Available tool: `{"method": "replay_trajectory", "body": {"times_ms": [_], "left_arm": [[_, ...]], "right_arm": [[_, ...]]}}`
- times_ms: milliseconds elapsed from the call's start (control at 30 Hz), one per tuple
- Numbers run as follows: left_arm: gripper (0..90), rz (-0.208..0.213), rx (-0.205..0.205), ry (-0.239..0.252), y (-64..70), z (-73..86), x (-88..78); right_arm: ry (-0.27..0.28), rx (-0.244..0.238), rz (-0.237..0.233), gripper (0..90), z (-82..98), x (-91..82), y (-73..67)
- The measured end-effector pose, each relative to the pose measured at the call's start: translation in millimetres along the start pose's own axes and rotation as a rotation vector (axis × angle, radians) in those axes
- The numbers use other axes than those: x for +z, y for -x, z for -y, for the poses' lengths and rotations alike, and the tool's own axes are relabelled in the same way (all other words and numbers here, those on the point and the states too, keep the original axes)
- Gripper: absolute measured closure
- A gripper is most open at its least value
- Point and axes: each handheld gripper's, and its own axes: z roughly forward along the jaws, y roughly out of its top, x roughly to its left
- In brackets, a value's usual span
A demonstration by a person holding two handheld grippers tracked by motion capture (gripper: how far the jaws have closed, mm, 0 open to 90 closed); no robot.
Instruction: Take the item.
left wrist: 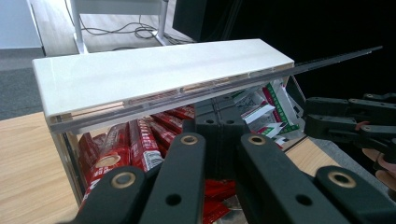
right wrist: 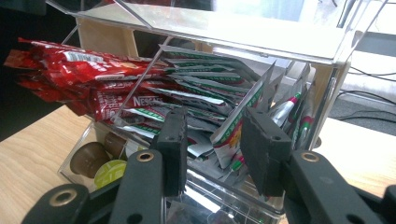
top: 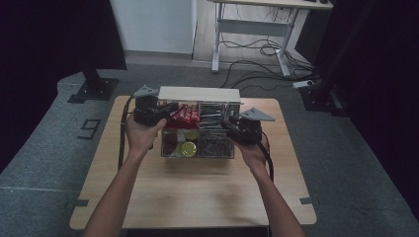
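A clear acrylic organizer [top: 197, 148] with a white lid [left wrist: 154, 70] is located at table centre. Red sachets [right wrist: 84, 79] are stored at 10 o'clock. The left gripper [left wrist: 219, 126] is closed empty; the right gripper [right wrist: 212, 149] is spread around green-white sachets [right wrist: 233, 126].

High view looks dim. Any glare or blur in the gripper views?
High view: dim, the organizer murky. Left gripper view: its white lid bright, near tongs soft. Right gripper view: glare on the clear lid, red sachets sharp.
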Motion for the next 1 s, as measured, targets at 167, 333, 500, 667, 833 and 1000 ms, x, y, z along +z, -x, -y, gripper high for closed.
{"method": "replay_trajectory", "body": {"times_ms": [167,333,500,667,833,1000], "left_arm": [[90.0,-0.003,0.002,-0.001,0.3,-0.1,-0.2],[90.0,-0.006,0.006,-0.001,0.9,0.3,0.5],[90.0,-0.006,0.005,-0.001,1.0,0.3,0.9],[90.0,-0.006,0.006,-0.003,1.5,0.4,1.9],[90.0,-0.005,0.004,-0.003,1.7,0.3,2.4],[90.0,-0.014,0.013,-0.002,2.9,0.6,2.6]], "right_arm": [[-0.002,-0.007,0.017,60.7,-1.4,3.8,-0.1],[-0.009,-0.029,0.042,61.0,-1.6,7.0,-0.2],[-0.022,-0.041,0.056,61.5,-1.2,10.8,0.0],[-0.027,-0.054,0.077,63.2,-1.5,13.8,1.1],[-0.028,-0.065,0.084,65.8,-2.4,16.2,0.0],[-0.036,-0.064,0.092,67.0,-1.7,20.3,-1.1]]}}
